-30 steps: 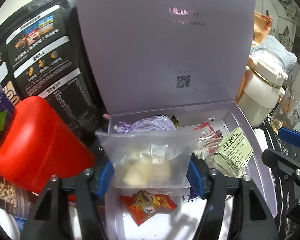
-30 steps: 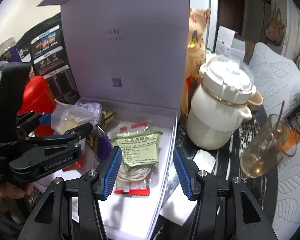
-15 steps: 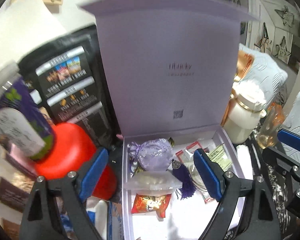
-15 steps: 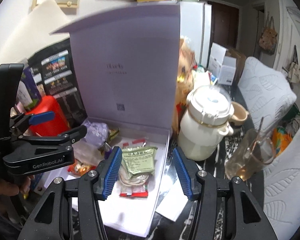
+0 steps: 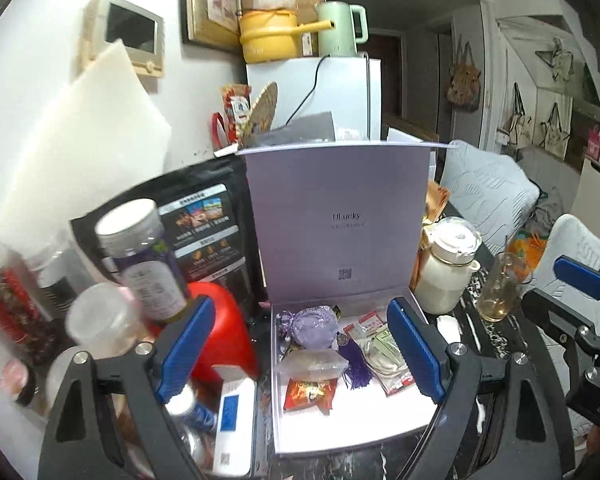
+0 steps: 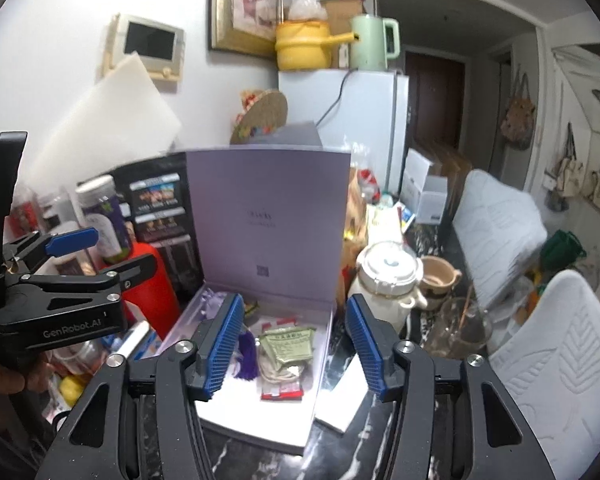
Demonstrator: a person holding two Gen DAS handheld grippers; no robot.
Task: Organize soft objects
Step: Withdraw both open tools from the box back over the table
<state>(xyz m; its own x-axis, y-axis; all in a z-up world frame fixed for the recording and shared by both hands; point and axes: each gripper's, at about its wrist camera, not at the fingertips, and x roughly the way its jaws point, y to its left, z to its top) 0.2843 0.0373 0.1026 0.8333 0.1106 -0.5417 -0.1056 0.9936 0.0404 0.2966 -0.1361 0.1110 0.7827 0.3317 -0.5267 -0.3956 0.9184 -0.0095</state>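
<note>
Left gripper (image 5: 300, 348) jaws spread wide, nothing between the pads; right gripper (image 6: 296, 344) jaws opening, also empty. Both hang above the table, apart from the contents below.

Lilac box (image 5: 340, 436) sits open on the dark marbled table (image 6: 240, 456), its lid (image 5: 338, 220) standing upright at the back. Red container (image 5: 224, 320) stands just left of the box, black pouch (image 5: 204, 232) behind it. White lidded jar (image 5: 446, 276) stands just right of the box, glass cup (image 5: 500, 288) beyond it.

Inside the box, largest first:
- lilac drawstring pouch (image 5: 310, 326), back left corner
- clear zip bag (image 5: 314, 362) with pale contents, in front of the pouch and touching it
- green-labelled packet (image 6: 286, 344) on a coiled white item, right half
- red-orange snack packet (image 5: 310, 394), in front of the zip bag
- purple tassel (image 5: 356, 364), between zip bag and packet
</note>
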